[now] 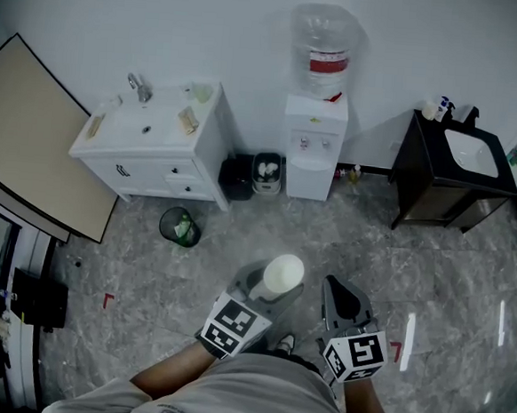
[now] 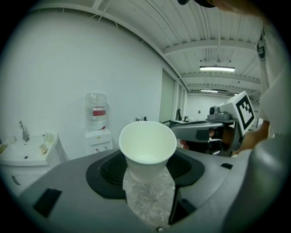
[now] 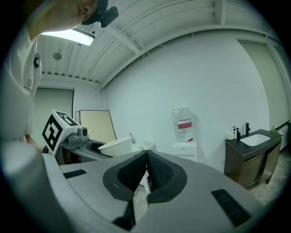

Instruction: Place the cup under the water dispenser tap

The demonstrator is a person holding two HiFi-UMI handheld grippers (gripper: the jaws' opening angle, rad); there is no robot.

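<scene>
A white paper cup stands upright between the jaws of my left gripper, which is shut on it. In the left gripper view the cup fills the gap between the black pads, its mouth open and empty. My right gripper is to the right of the cup, shut with nothing in it; its pads meet at the tips. The white water dispenser with a clear bottle on top stands against the far wall, well ahead of both grippers. It also shows small in both gripper views, as the dispenser and the dispenser.
A white sink cabinet stands left of the dispenser, a dark sink cabinet to its right. A black bin sits beside the dispenser and a green-lined waste basket on the grey marble floor. A beige board leans at far left.
</scene>
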